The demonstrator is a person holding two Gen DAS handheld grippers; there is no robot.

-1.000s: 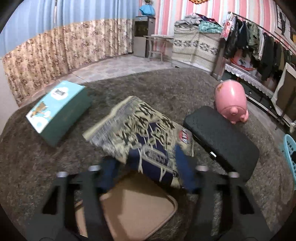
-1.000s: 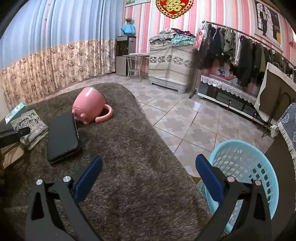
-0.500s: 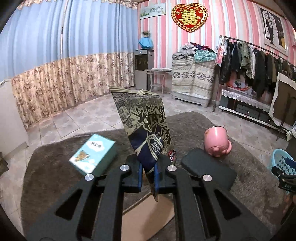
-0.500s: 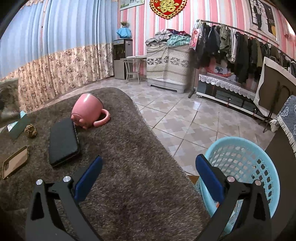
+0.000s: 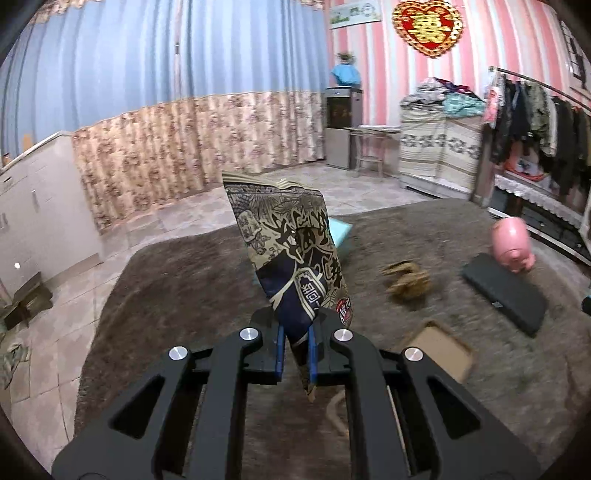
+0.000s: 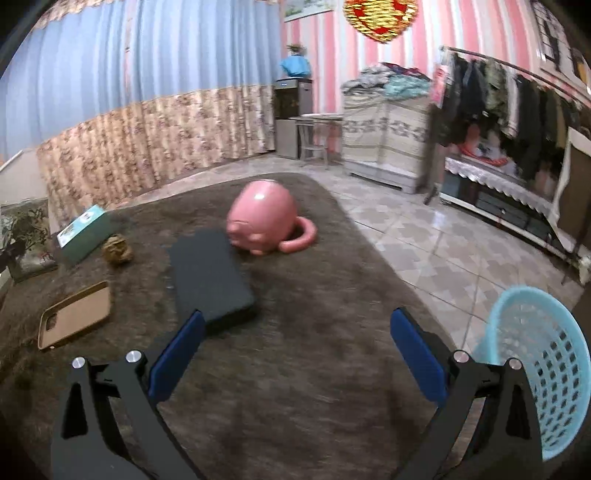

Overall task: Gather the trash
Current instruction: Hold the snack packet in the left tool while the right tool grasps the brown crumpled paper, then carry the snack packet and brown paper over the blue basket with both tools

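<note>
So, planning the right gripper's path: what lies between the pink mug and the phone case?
The black case, seen in the right wrist view.

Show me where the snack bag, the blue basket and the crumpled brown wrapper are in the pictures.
snack bag point(image 5: 291, 251), left wrist view, on its printed front above the clamp.
blue basket point(image 6: 546, 354), right wrist view, on its perforated inner wall.
crumpled brown wrapper point(image 6: 117, 249), right wrist view, on the middle of the ball.

Double-happiness character on red heart wall ornament point(image 5: 428, 26).
</note>
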